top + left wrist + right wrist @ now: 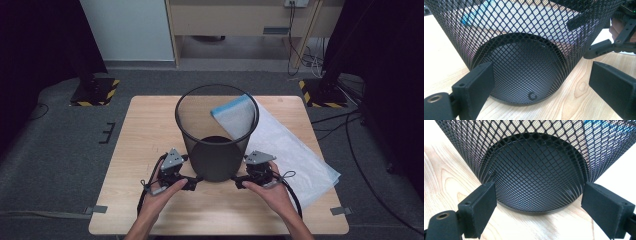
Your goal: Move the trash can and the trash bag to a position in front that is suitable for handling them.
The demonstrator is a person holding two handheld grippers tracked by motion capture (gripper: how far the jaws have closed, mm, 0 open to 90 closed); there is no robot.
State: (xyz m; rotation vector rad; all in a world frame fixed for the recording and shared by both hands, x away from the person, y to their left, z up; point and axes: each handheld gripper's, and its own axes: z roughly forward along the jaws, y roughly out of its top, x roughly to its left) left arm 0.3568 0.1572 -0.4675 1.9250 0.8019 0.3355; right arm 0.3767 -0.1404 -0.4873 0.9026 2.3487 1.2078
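Hands (pixel 165 186) low, tools flanking mesh bin (pixel 216 150)

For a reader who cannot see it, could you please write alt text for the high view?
A black mesh wastebasket stands on a wooden table, with a person's left gripper and right gripper open at either side of its base. A white plastic bag lies on the table to the right, one blue-edged end draped over the basket's rim.
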